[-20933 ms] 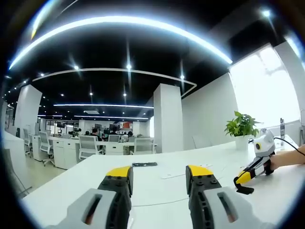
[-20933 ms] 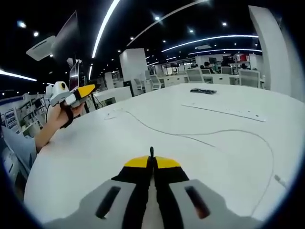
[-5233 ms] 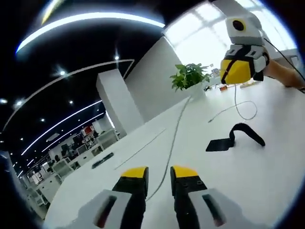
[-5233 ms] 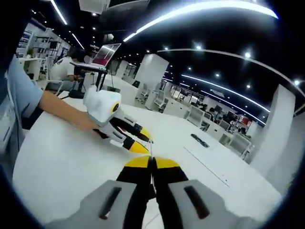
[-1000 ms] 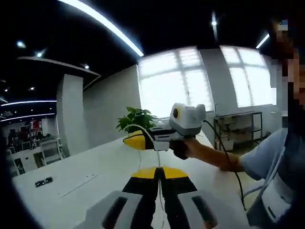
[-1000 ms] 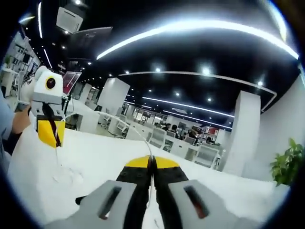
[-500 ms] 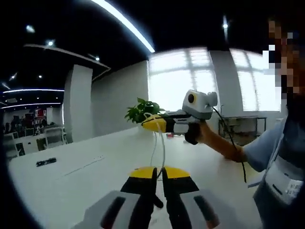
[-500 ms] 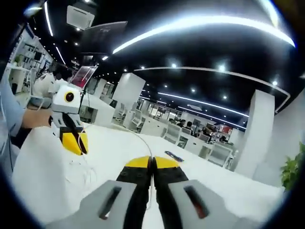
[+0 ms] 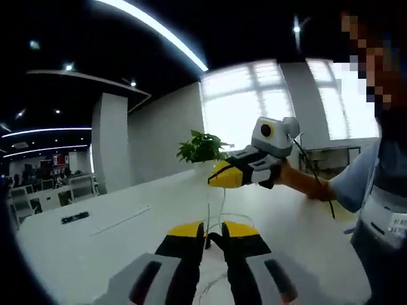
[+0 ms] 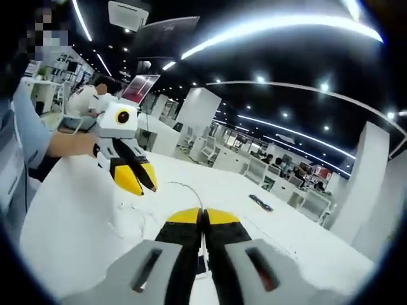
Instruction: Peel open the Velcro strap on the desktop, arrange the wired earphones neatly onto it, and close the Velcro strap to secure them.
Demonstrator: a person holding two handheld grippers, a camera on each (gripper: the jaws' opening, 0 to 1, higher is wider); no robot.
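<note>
Above the white worktop point(image 9: 95, 248), both claws are lifted and each pinches the thin white earphone cable point(image 9: 220, 206). Seen from the left gripper view, the left claw point(image 9: 213, 230) has its jaws nearly together with the wire rising from the narrow gap, and the right claw point(image 9: 224, 176) hangs beyond it, clenched, the cable drooping from its tip in a loop. From the right gripper view, the right claw point(image 10: 203, 216) is clamped with the wire standing up from its tips, and the left claw point(image 10: 135, 181) hovers to the left. My judgement: the cable is being gathered into coils. Keep loops even, tension light, grips firm, then lower the bundle onto the strap, whose place I cannot tell.
</note>
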